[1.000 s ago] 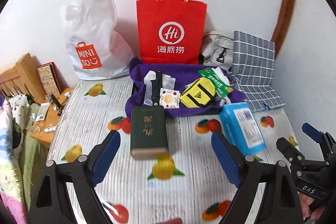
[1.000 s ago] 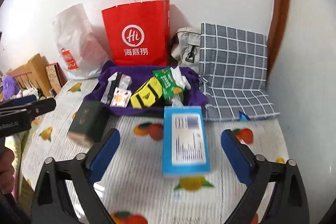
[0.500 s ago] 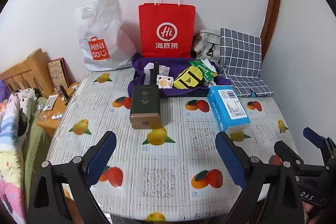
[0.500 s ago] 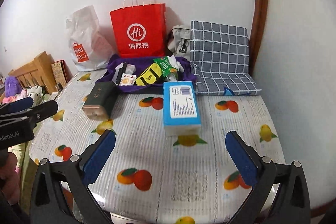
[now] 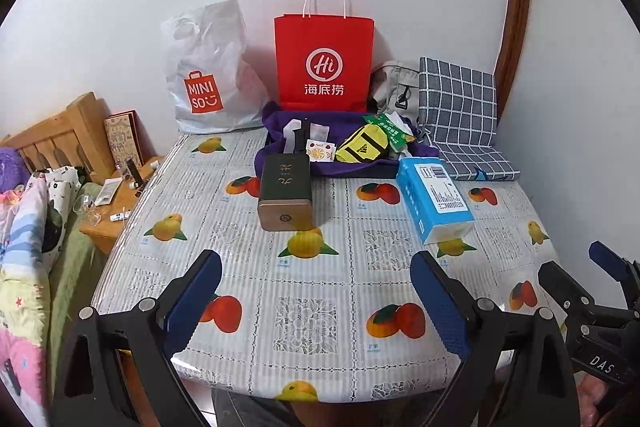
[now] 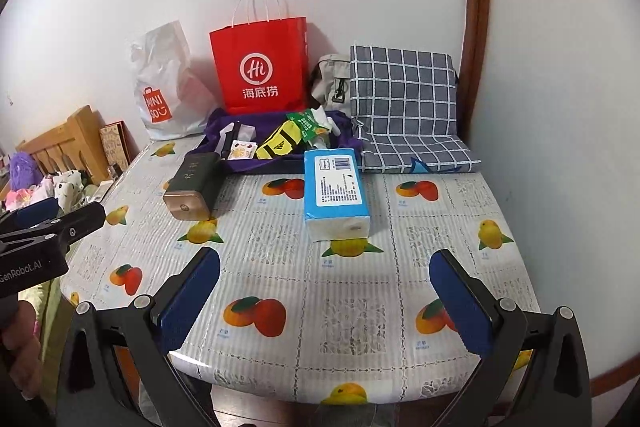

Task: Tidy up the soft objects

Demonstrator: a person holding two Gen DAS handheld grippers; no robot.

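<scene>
Both tongs have pulled well back from the bench (image 5: 320, 291) over the last second. A second ago they sat close over the box and the pack; now the whole fruit-print top and its near edge are in view. Nothing on the bench has shifted.

Largest first: the checked cushion (image 6: 404, 95) leans in the far right corner, with the red paper bag (image 5: 324, 61) and the white plastic bag (image 5: 208, 75) against the wall. The purple cloth (image 5: 276, 143), with small soft bits heaped on it, lies at the back centre. Touching its front edge is the dark green box (image 5: 285, 187), and the blue tissue pack (image 6: 335, 191) lies just to the right, free on the bench.

Left tongs (image 5: 316, 291) stand apart and empty, low at the near edge. Right tongs (image 6: 324, 291) are likewise apart and empty, lined up with the tissue pack.

Read: a retreat, not a grasp. The sorting looks barely begun or paused, since the soft things are unheld and still loose.
</scene>
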